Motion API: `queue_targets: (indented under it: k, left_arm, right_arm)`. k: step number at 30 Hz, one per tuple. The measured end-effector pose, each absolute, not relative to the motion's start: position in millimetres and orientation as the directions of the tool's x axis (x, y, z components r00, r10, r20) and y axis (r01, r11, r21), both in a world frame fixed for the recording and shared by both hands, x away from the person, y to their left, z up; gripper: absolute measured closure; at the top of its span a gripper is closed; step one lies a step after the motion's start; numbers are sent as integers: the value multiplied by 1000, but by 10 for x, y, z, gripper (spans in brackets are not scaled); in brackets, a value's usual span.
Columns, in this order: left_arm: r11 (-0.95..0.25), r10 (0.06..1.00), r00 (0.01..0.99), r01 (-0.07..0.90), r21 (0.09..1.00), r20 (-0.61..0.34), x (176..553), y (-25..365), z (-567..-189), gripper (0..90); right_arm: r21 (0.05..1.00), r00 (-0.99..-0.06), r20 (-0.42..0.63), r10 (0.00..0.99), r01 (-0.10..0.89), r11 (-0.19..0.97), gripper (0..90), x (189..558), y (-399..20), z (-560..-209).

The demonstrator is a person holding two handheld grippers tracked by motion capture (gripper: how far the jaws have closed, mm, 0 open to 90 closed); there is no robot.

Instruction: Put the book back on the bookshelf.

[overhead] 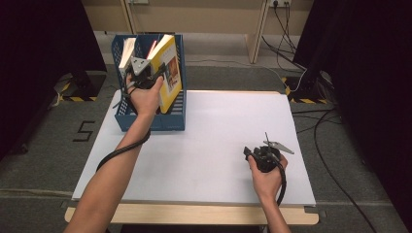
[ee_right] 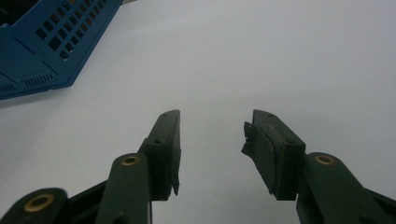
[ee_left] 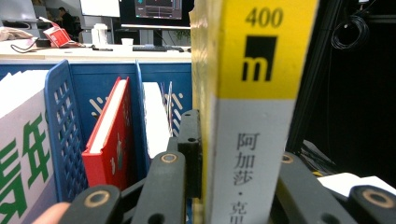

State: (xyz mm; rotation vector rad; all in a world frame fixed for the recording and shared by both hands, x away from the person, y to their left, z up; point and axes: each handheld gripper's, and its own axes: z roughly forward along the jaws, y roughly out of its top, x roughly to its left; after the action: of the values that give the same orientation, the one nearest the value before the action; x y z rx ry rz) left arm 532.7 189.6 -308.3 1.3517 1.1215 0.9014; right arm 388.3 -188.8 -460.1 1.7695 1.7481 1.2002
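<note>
Left hand-held gripper [overhead: 156, 77] clamps a yellow book [overhead: 170, 73] by its spine edge, holding it tilted over the right compartment of a blue file rack [overhead: 172, 121] at the desk's [overhead: 218, 141] far left corner. In the left gripper view, the black jaws press on both faces of the book [ee_left: 254, 107], near the spine's lower, white part, with the yellow band rising above them. The book's lower end appears to sit in or just over the rack's slot; the exact contact is hidden.

The book looks like a thick paperback: moderately heavy, stiff across its closed block, but with a glossy cover that could slide between the pads. Held low and to one side, its long upper end will likely lever against the grip, so a hold across the spine near mid-height seems the safest place. The covers may splay if pinched only at a corner.

A red book [ee_left: 109, 140] and a white volume [ee_left: 18, 140] stand in the neighbouring compartments, behind the perforated divider [ee_left: 63, 130].

Right hand-held gripper [overhead: 265, 156] rests well apart on the bare desk, jaws spread and holding nothing, as the right gripper view shows, with the rack's corner [ee_right: 42, 56] off to its upper left.
</note>
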Motion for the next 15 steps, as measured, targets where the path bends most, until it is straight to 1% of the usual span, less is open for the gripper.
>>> queue_targets:
  k: [15]
  left_arm:
    - [46, 964, 254, 139, 989, -81, 5417, 1830, -3163, 752]
  right_arm:
    - [765, -134, 305, 943, 624, -159, 537, 3878, -1894, -4599]
